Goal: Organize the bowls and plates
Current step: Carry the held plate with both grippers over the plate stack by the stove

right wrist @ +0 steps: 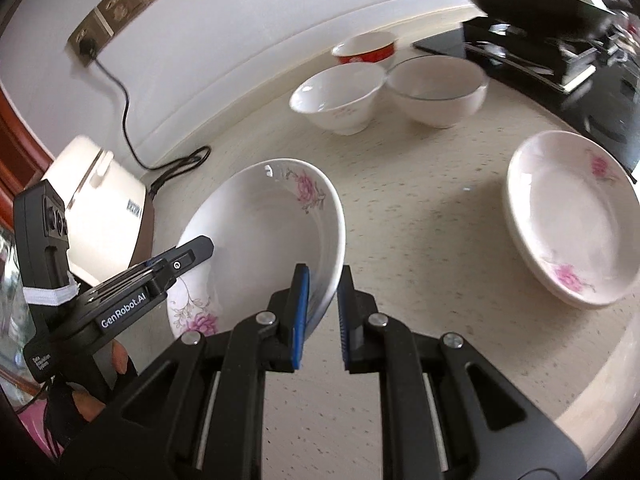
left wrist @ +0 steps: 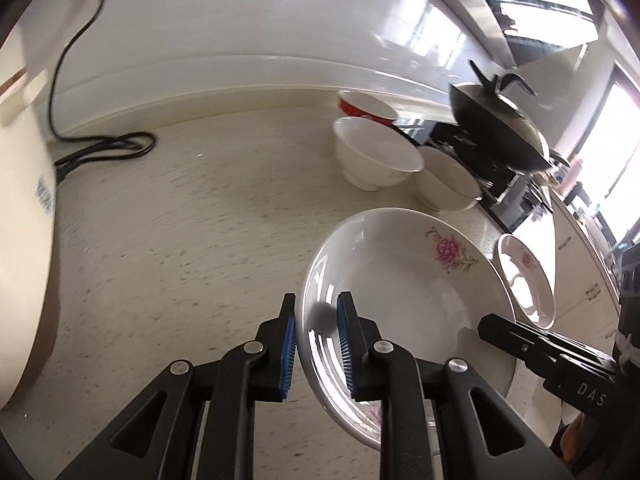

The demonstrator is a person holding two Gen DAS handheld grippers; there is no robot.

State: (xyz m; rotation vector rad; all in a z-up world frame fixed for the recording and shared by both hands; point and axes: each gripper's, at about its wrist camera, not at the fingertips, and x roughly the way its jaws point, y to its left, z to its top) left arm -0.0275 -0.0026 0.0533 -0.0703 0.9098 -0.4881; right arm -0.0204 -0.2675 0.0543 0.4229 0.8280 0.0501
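Far to the left of the left gripper (left wrist: 316, 354) a cream appliance (left wrist: 24, 216) fills the edge of its view, and a black cable (left wrist: 108, 148) runs down the wall and coils on the speckled counter (left wrist: 180, 248) ahead-left of the fingers. The left gripper's blue-padded jaws are narrowed onto the near rim of a flowered plate (left wrist: 400, 280), one pad outside and one inside the rim, and the plate is tilted up off the counter. Ahead of it and a little right stand two white bowls: the nearer white bowl (left wrist: 376, 156) and a second white bowl (left wrist: 448, 178) touching or nearly touching its side, with a red bowl (left wrist: 364, 106) behind them by the wall. Further right a black wok (left wrist: 500, 132) with a lid sits on a dark stove (left wrist: 472, 148).

The right gripper (right wrist: 322, 316) straddles the opposite rim of the same plate, its left pad against the inside and its right pad just outside; whether that pad touches the rim I cannot tell. To its left the other tool's finger crosses in front of the plate. Well to the right of its fingers a second flowered plate (right wrist: 572, 216) rests on the counter, seemingly on another beneath it, with open counter between it and the held plate.
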